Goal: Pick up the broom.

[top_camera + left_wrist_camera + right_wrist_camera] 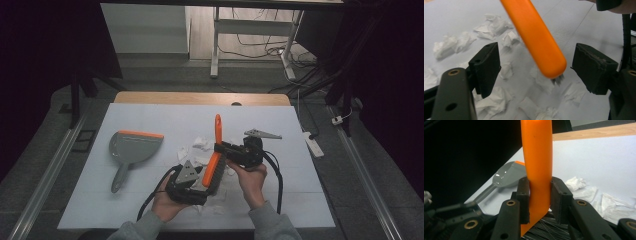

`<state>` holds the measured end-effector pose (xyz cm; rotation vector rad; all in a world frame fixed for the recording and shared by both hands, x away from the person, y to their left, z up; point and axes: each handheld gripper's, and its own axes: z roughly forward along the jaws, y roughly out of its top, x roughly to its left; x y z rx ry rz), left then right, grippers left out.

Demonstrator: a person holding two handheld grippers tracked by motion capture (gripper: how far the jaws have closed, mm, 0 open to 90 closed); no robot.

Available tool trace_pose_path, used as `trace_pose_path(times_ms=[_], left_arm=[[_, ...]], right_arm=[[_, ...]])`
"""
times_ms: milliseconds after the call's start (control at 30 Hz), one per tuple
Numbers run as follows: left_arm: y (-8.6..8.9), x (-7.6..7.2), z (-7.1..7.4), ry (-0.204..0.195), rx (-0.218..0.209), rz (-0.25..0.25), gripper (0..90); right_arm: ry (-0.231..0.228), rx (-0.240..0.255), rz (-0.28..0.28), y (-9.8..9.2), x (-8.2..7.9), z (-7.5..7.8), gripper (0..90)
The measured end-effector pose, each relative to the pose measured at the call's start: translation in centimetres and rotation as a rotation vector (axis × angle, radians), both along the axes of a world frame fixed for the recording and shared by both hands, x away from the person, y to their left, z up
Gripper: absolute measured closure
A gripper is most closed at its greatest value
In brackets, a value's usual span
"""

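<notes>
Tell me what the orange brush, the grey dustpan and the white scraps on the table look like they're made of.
Brush: likely smooth moulded plastic, with an even orange surface and soft sheen; its dark bristles look like fine synthetic fibres.
Dustpan: probably glossy grey plastic, with bright highlights on its scoop and an orange lip that may be rubber.
Scraps: crumpled tissue or paper, matte white with soft creases.

Table (pixel 150 97): wooden top under a white sheet (pixel 280 130), lit from above, surroundings dark. Floor (pixel 165 75): grey carpet, with metal rails (pixel 47 175) along both sides and a white power strip (pixel 313 143) at the right. Beyond: white desk frame (pixel 216 45), loose cables (pixel 260 47), pale cabinet (pixel 145 27).
</notes>
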<state>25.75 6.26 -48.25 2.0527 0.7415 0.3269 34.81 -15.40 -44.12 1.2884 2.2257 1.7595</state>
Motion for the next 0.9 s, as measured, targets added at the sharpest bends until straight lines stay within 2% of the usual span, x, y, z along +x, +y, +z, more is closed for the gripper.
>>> trace_pose_path(times_ms=[67, 167, 200, 267, 367, 500, 567, 600, 667, 733, 900], left_arm=[[-0.4, -0.1, -0.3, -0.003, 0.007, 0.010, 25.4], [-0.7, -0.3, -0.9, -0.029, 0.003, 0.032, 33.8], [-0.9, -0.3, -1.2, -0.038, -0.005, 0.061, 37.8], [-0.9, -0.2, -1.4, -0.038, -0.021, 0.080, 44.9], [-0.6, 0.0, -1.4, -0.027, -0.059, 0.088, 55.0], [-0.2, 0.2, -1.4, -0.032, -0.067, 0.107, 69.3], [-0.1, 0.3, -1.4, -0.022, -0.075, 0.112, 72.8], [0.4, 0.5, -1.4, 0.002, -0.092, 0.124, 74.4], [0.6, 0.7, -1.4, 0.013, -0.095, 0.125, 76.3], [1.2, 1.2, -1.4, 0.046, -0.098, 0.118, 77.4], [1.7, 1.3, -1.3, 0.044, -0.090, 0.110, 78.5]], right_arm=[[-0.002, 0.006, -0.001, 0.0, -0.1, 0.0, 70.7], [-0.004, 0.036, -0.015, 0.2, -0.4, 0.0, 70.7], [-0.001, 0.045, -0.015, 0.2, -0.5, 0.0, 70.7], [0.006, 0.069, -0.017, 0.2, -0.6, -0.1, 70.7], [-0.004, 0.076, -0.031, 0.3, -0.7, -0.1, 70.7], [-0.002, 0.100, -0.038, 0.2, -0.8, -0.2, 70.6], [-0.004, 0.106, -0.043, 0.1, -0.9, -0.2, 70.6], [-0.002, 0.110, -0.043, 0.1, -0.9, -0.1, 70.6], [-0.002, 0.110, -0.043, 0.1, -0.9, -0.1, 70.6], [-0.005, 0.108, -0.040, 0.2, -1.0, -0.1, 70.5], [-0.016, 0.103, -0.027, 0.4, -1.2, 0.0, 70.3]])
